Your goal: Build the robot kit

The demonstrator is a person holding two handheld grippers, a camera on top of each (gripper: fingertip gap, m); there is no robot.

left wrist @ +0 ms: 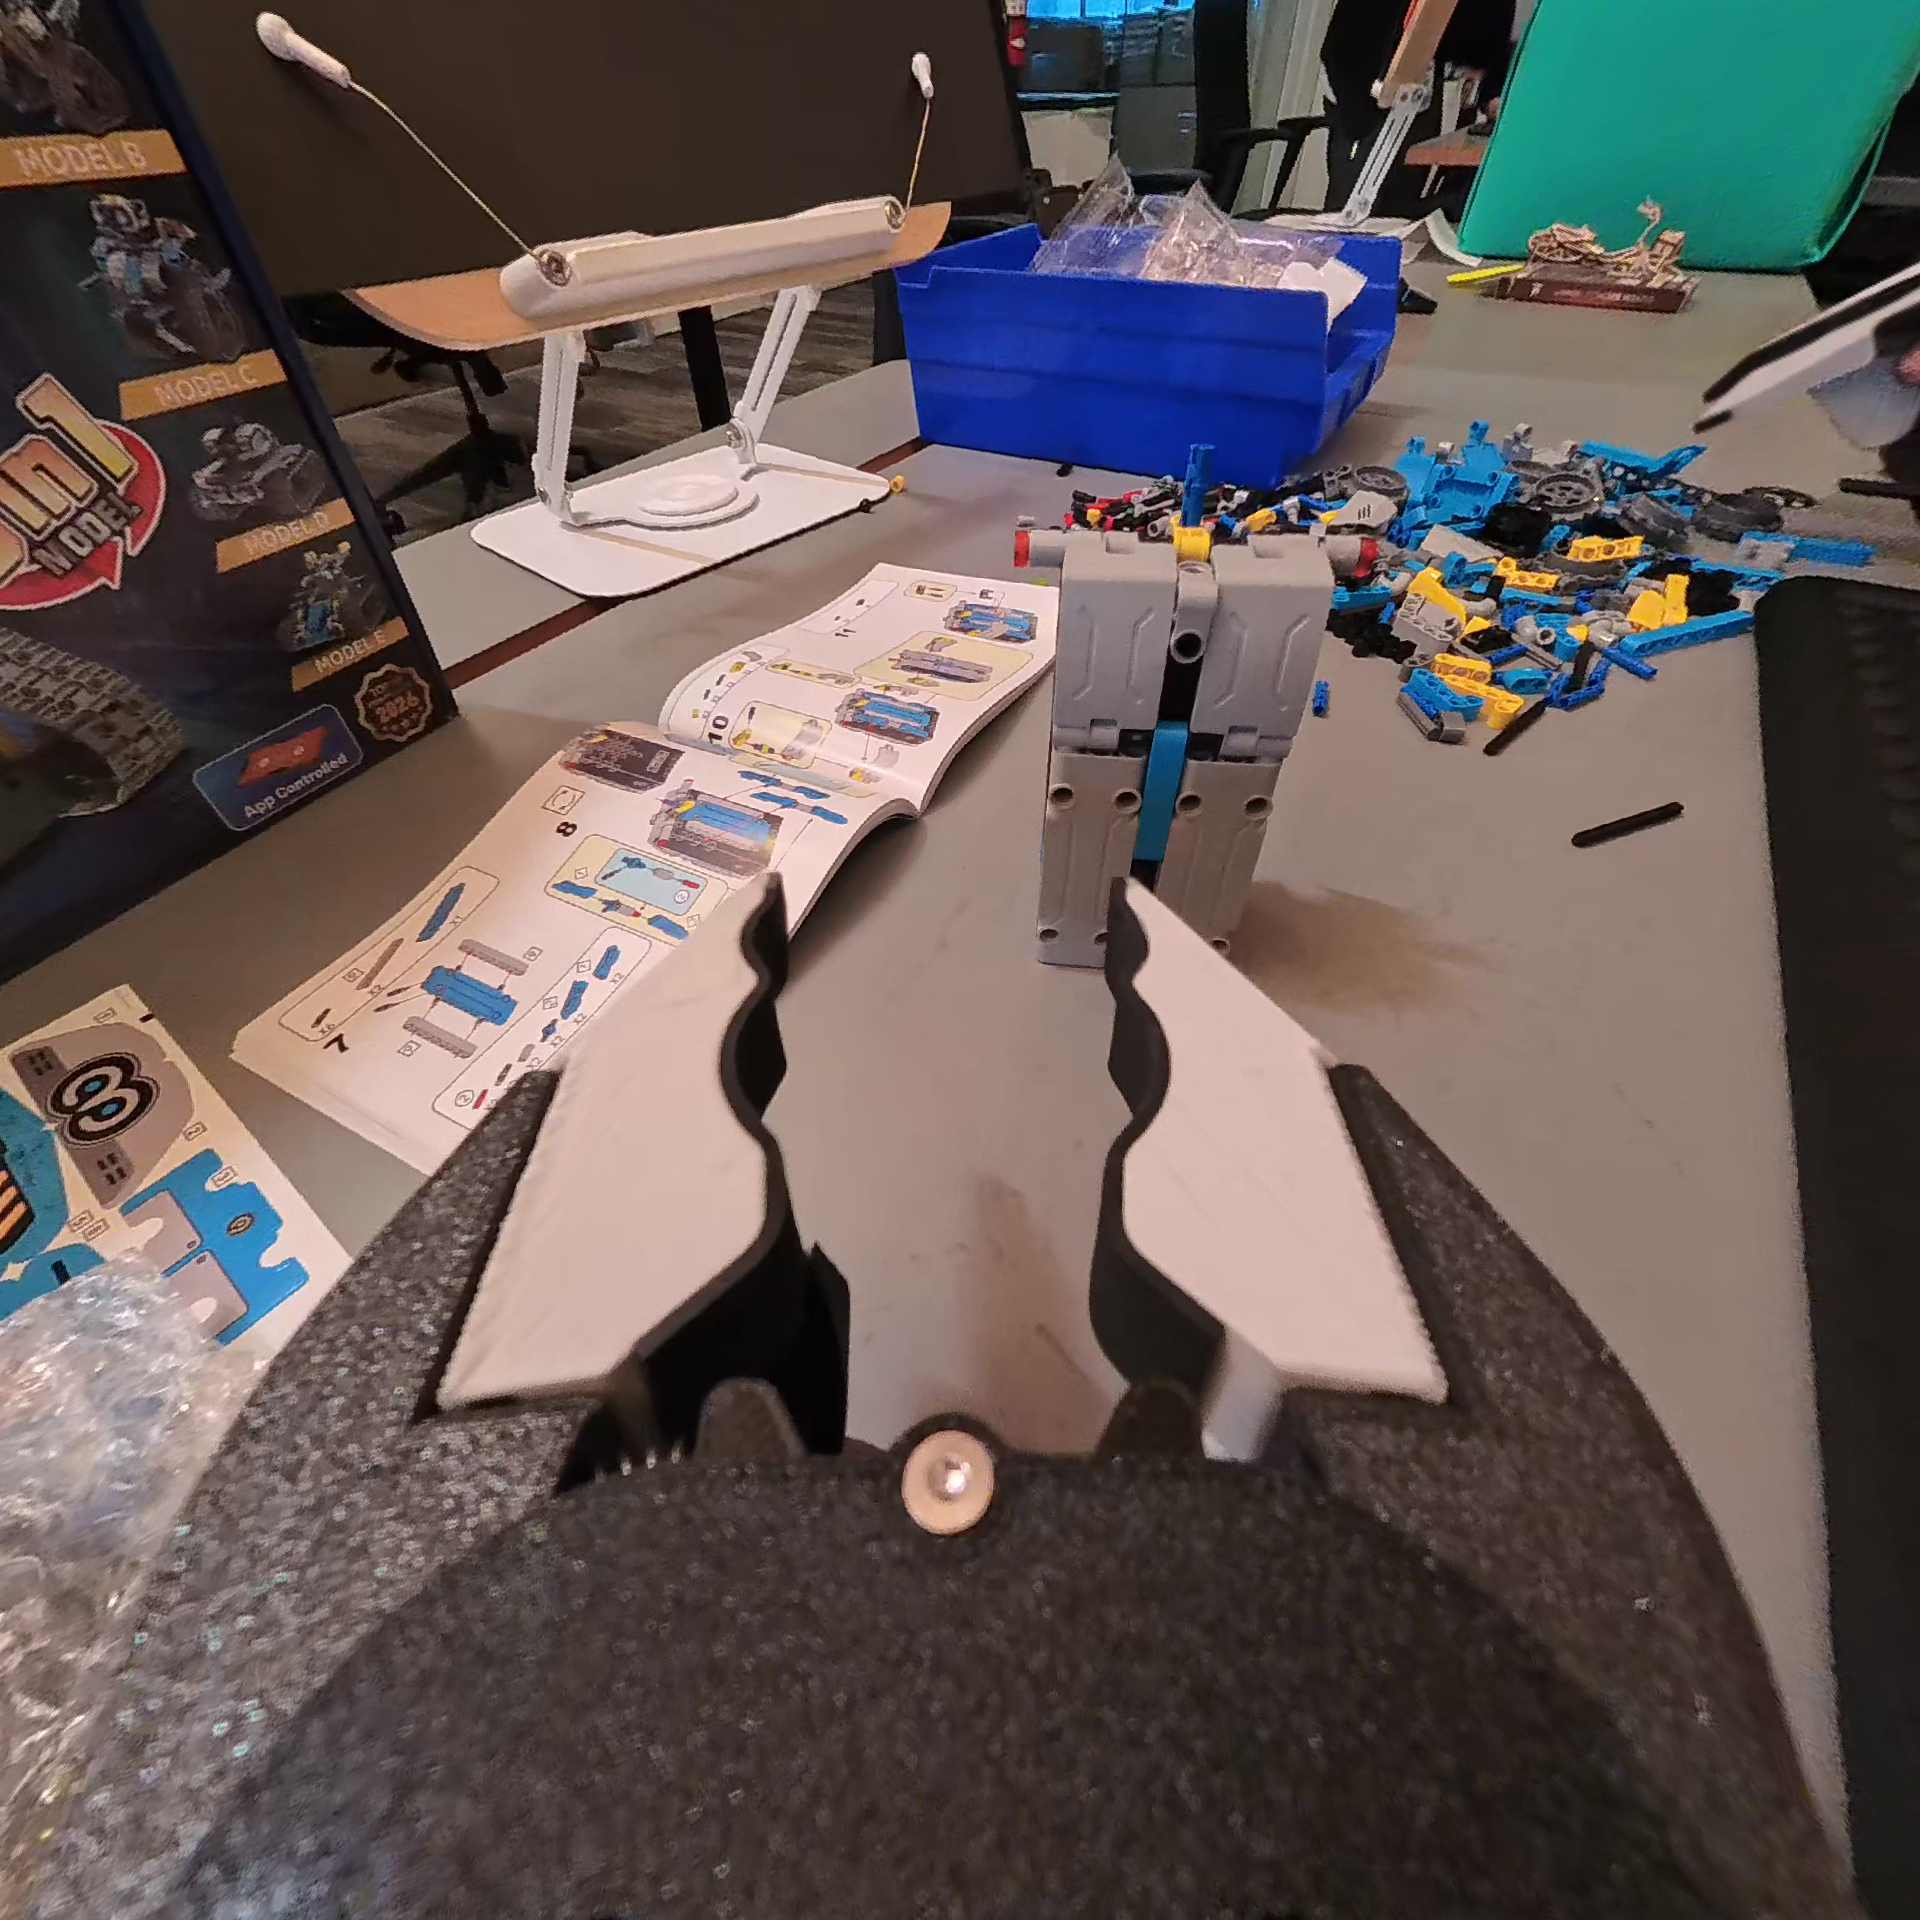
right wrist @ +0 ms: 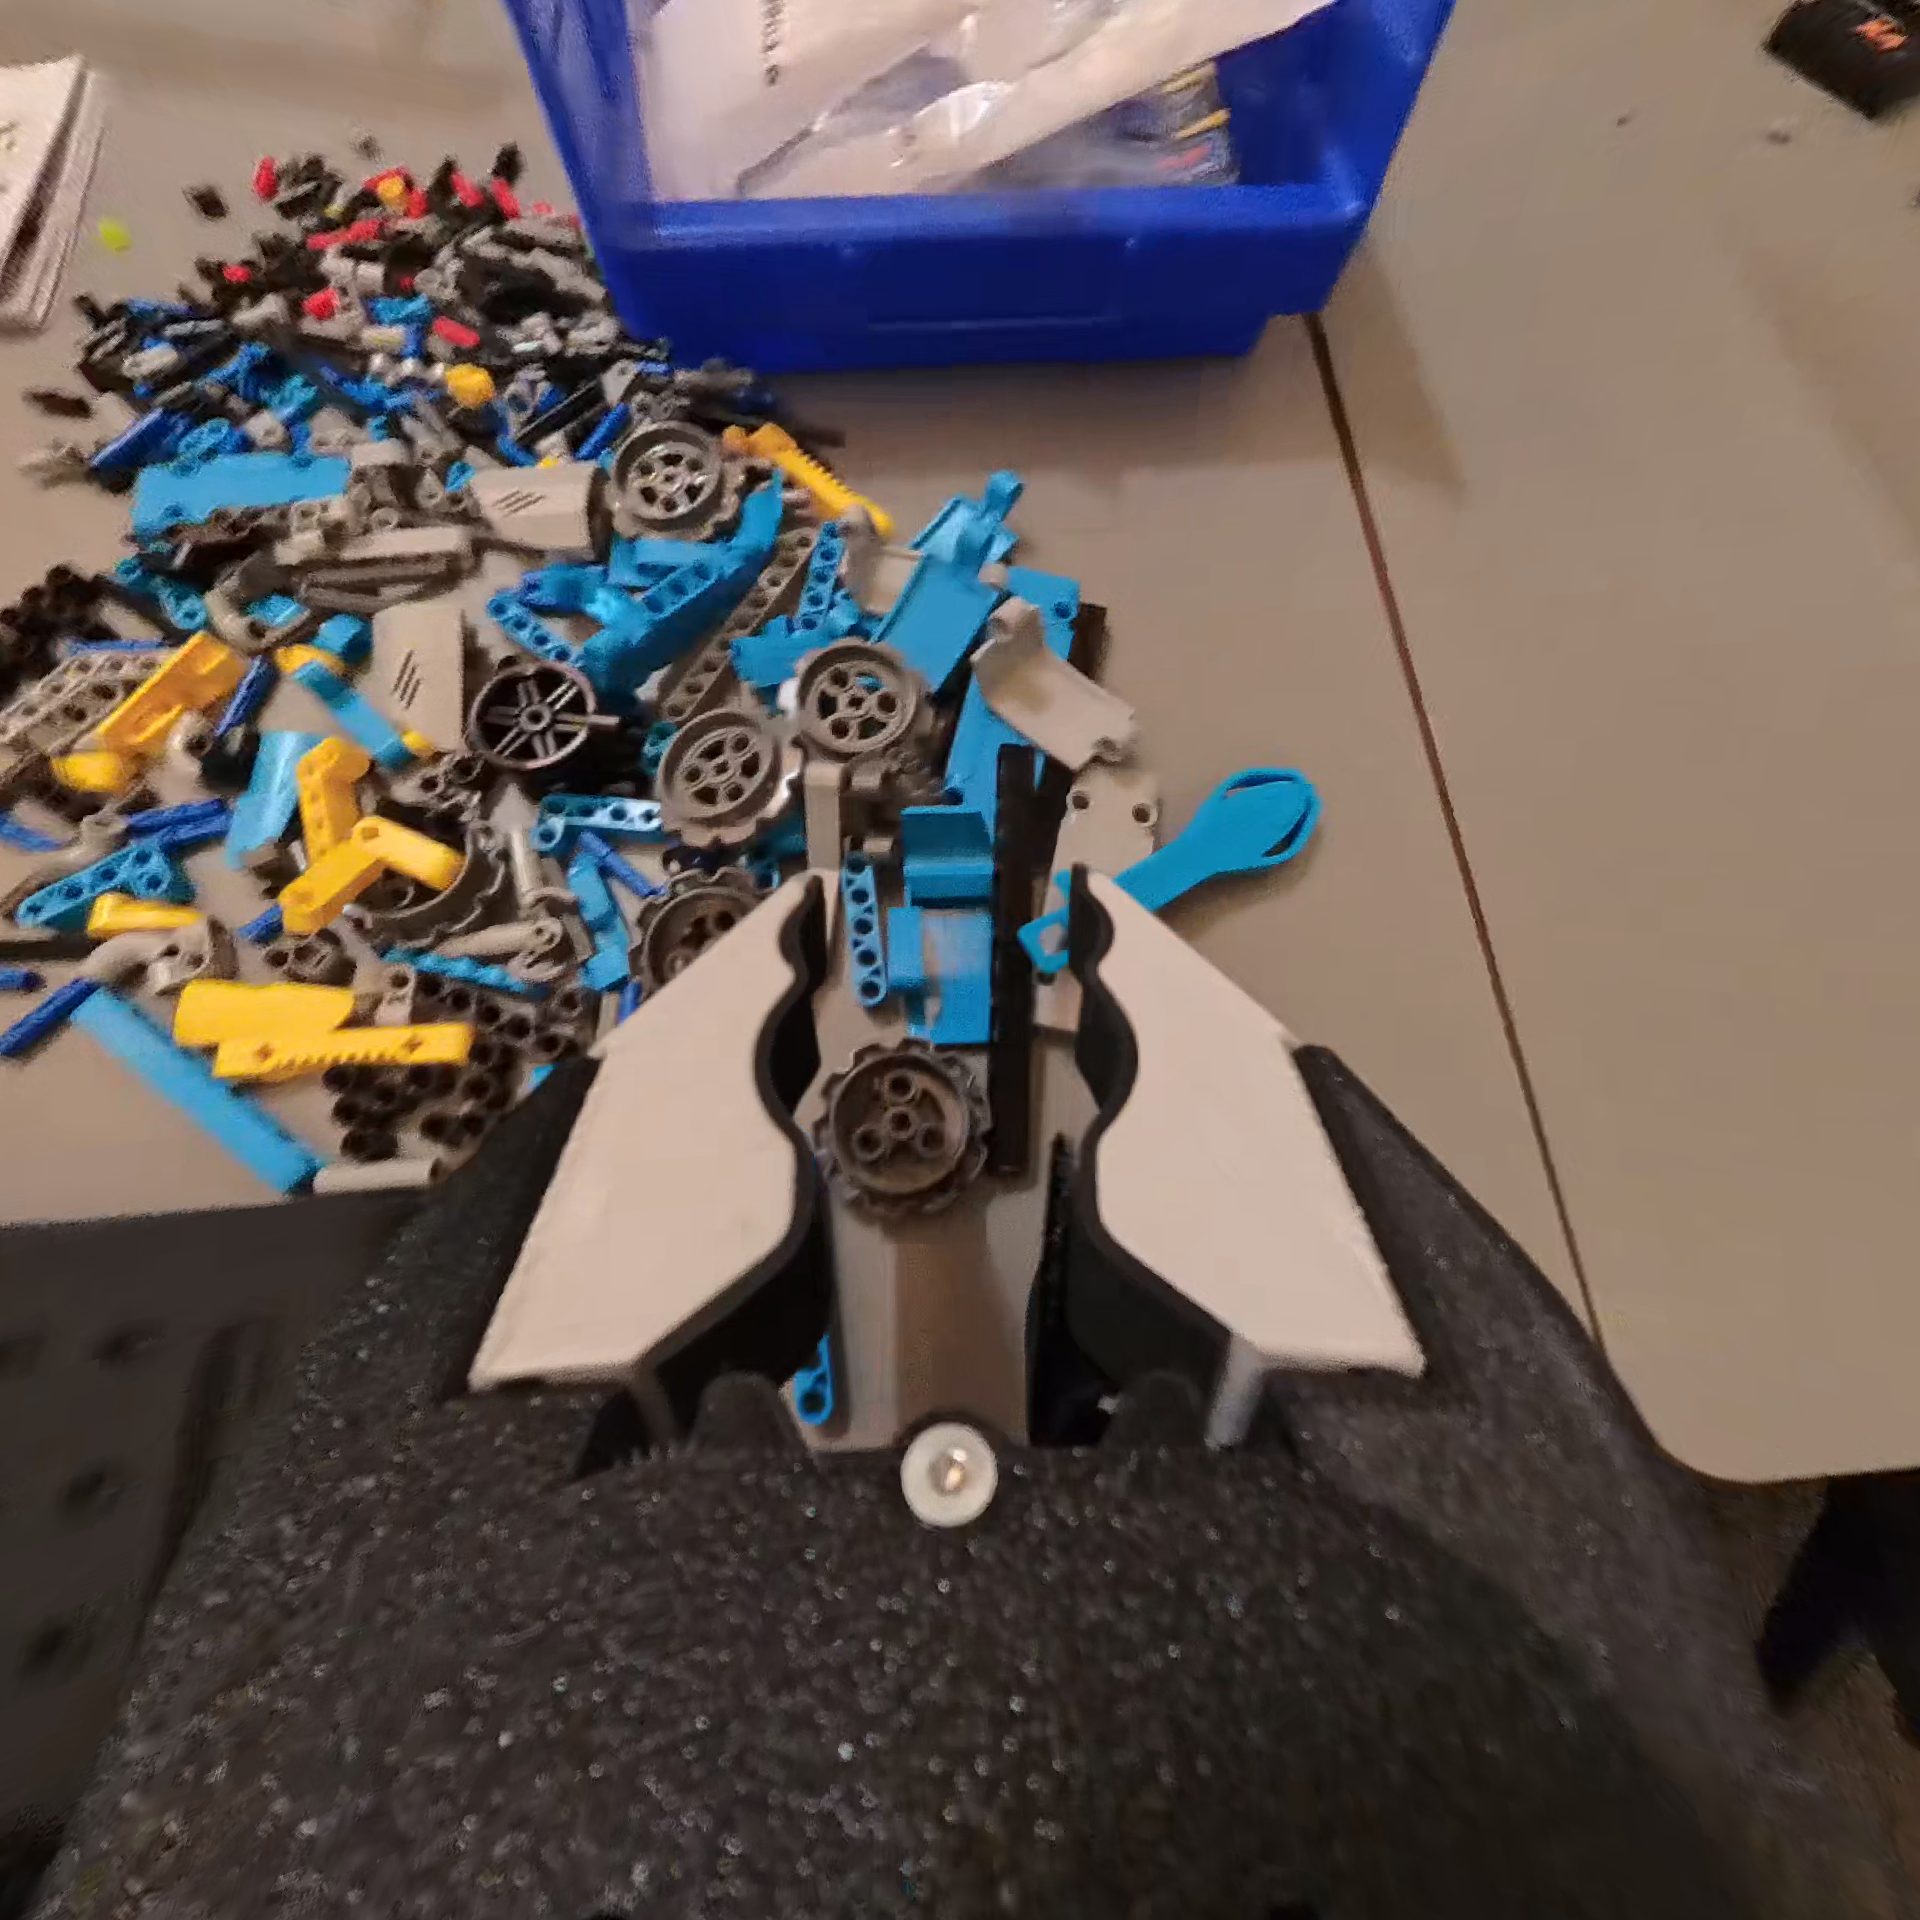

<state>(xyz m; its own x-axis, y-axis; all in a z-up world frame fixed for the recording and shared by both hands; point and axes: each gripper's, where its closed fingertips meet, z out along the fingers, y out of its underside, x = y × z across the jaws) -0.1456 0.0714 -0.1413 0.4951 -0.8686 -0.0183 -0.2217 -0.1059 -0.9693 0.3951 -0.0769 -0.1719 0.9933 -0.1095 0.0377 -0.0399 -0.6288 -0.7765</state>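
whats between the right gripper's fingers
A dark grey toothed wheel, blue beams and a black strip lie between the open right gripper's fingers, in the right wrist view.

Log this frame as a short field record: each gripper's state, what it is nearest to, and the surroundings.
left gripper: open, empty, just short of the upright grey-and-blue brick assembly
right gripper: open, over the loose brick pile; a grey sprocket wheel lies between its fingers
left of assembly: open instruction booklet
behind pile: blue bin holding clear bags
surface: grey table
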